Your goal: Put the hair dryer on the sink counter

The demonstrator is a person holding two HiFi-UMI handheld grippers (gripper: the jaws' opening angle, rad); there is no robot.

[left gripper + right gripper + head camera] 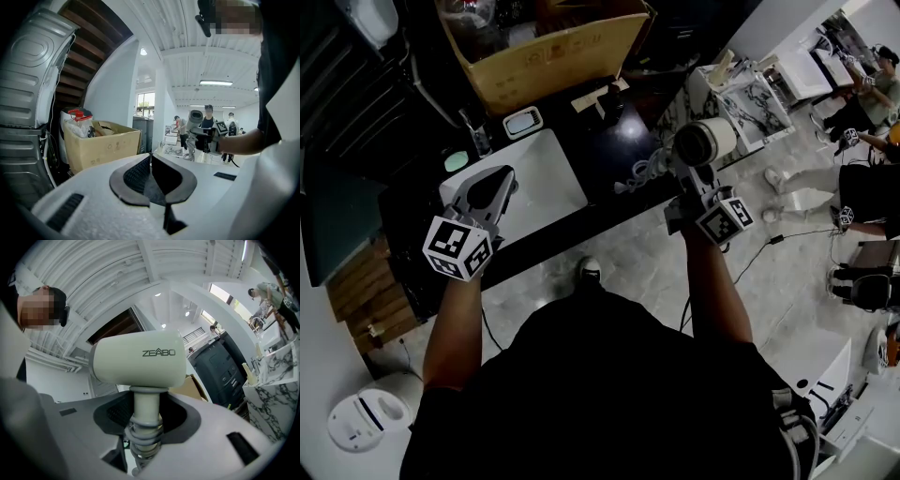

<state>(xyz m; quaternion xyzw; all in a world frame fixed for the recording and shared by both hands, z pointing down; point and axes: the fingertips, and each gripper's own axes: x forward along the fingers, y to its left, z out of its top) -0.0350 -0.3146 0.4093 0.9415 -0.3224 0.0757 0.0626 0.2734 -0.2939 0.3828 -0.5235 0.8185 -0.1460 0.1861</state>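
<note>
right tool (146,423): clamped on hair dryer (138,359) handle; handle base cut off at 6 o'clock | left tool (151,164): closed, empty

1. Cardboard box (548,56): open, brown; holds a red-capped bottle (78,117) among clear bags.
2. Tray (523,122): small, rectangular, just before the box.
3. Green item (457,160): round, left of the tray; kind unclear.
4. Planks (366,286): wooden, stacked, far left.
5. White fixture (367,419): round, on the floor, lower left.
6. Table (755,103): marble-patterned, cluttered, upper right.
7. People (879,89): beyond the table.
8. Cable (773,239): black, on the floor.
</note>
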